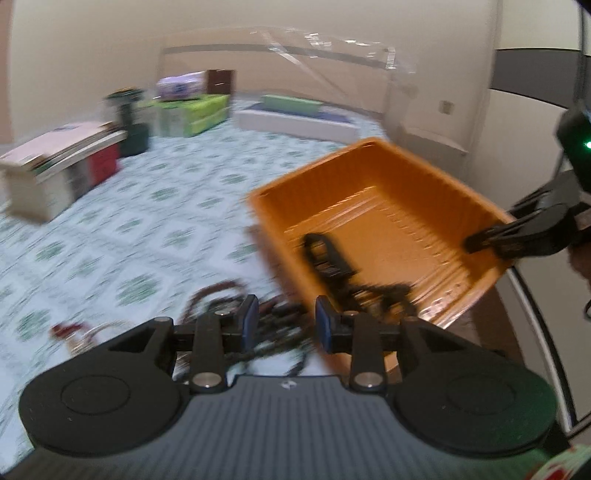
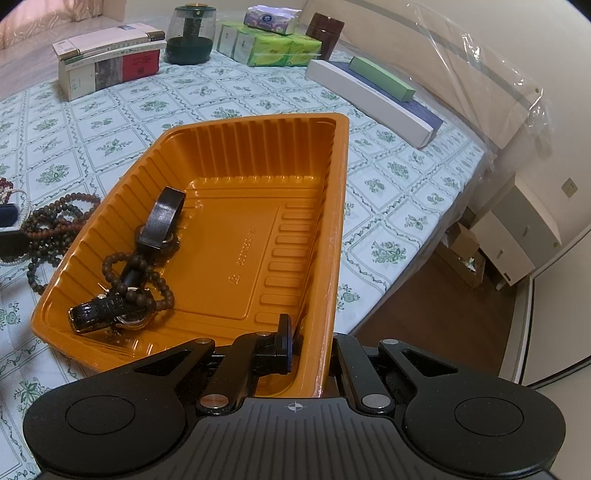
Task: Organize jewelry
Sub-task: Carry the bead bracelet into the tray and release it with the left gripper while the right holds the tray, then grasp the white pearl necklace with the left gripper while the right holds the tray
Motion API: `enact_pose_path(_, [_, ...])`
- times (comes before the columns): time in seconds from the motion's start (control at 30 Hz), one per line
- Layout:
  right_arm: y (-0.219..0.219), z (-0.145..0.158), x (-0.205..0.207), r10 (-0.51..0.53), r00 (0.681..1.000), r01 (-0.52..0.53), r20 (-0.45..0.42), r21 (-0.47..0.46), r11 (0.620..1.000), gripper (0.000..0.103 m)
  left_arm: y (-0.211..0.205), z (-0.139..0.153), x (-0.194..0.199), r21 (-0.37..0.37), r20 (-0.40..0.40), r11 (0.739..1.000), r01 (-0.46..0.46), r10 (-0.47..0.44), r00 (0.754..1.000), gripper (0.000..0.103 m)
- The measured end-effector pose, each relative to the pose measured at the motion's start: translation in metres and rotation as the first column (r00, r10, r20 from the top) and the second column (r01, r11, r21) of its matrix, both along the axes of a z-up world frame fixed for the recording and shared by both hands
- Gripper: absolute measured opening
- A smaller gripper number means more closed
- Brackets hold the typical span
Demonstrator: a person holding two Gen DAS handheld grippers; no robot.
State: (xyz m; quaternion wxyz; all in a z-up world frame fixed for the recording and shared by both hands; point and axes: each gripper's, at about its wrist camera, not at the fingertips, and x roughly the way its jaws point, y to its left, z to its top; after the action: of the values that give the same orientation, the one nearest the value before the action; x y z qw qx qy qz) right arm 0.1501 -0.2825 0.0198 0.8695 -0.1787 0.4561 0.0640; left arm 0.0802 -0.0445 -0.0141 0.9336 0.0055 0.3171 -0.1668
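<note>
An orange plastic tray (image 2: 334,192) sits on the flowered tablecloth. In its near left corner lie a black-strapped watch (image 2: 164,218), a dark bead bracelet (image 2: 147,275) and a second watch (image 2: 101,314). My right gripper (image 2: 314,350) is shut on the tray's near right wall, one finger inside and one outside. The blurred left wrist view shows the same grip on the tray (image 1: 373,192) by the right gripper (image 1: 476,242). My left gripper (image 1: 286,321) stands open just above loose brown bead strands (image 1: 218,291) left of the tray, with nothing pressed between its pads. Those strands (image 2: 55,225) lie beside a pearl bracelet (image 2: 23,199).
At the back stand stacked books (image 2: 110,62), a dark green jar (image 2: 190,33), tissue packs (image 2: 269,44) and a brown jar (image 2: 327,33). A long white box (image 2: 369,92) with a green box on it lies at the back right. The table edge drops to a wooden floor on the right.
</note>
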Motion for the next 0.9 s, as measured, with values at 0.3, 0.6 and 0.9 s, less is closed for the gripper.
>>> enact_pose_path(0.3, [0.000, 0.000, 0.000, 0.000, 1.000, 0.000, 0.000, -0.001, 1.000, 0.004, 0.070, -0.020, -0.012, 0.088, -0.049, 0.977, -0.192, 0.197, 0.979, 0.030])
enact_pose_path(0.6, [0.001, 0.001, 0.000, -0.001, 1.000, 0.001, -0.003, -0.006, 1.000, 0.004, 0.090, -0.037, -0.005, 0.179, -0.053, 0.953, -0.244, 0.256, 0.965, 0.030])
enact_pose_path(0.9, [0.001, 0.000, 0.000, -0.005, 1.000, 0.005, -0.004, -0.005, 1.000, 0.004, 0.103, -0.051, 0.024, 0.165, -0.102, 0.939, -0.301, 0.320, 0.942, 0.029])
